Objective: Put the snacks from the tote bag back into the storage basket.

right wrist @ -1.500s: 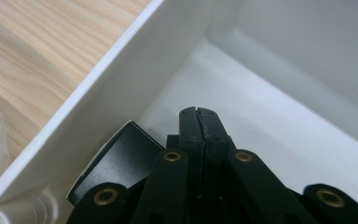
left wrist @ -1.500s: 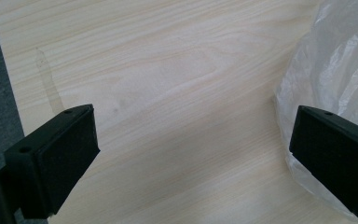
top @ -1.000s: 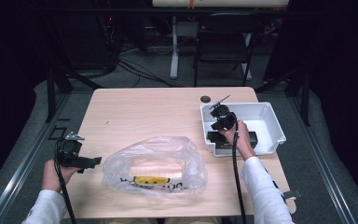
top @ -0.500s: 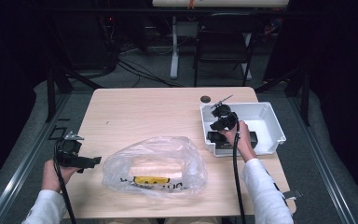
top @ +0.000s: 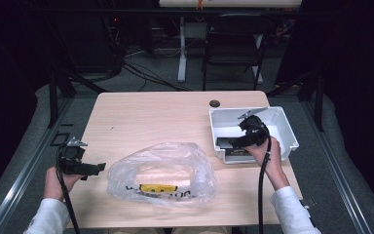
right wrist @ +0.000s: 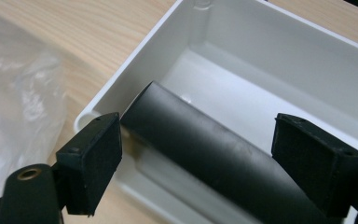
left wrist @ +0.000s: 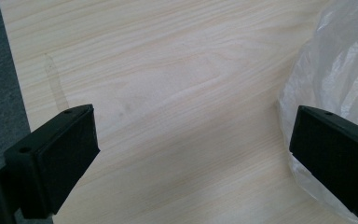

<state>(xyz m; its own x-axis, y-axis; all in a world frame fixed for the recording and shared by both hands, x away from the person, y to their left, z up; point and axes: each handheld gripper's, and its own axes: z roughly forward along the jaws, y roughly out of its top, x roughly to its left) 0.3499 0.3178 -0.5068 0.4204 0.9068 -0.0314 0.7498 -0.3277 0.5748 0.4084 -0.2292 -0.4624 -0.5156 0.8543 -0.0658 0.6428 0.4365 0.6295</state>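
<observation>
Inside the white bin (top: 282, 127) at far right, your black cylinder (right wrist: 214, 149) lies released; your right gripper (right wrist: 196, 154) has just spread. Left gripper (left wrist: 191, 158) waits spread beside the plastic bag (top: 163, 170).

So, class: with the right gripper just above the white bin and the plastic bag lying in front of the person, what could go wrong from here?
1. The right gripper, whose jaws have just been opening, stands open close above the black cylinder in the white bin; pulling away, a jaw could catch the cylinder or the bin's wall.
2. The left gripper is open right beside the plastic bag; the thin film could snag or slide across the table.
</observation>
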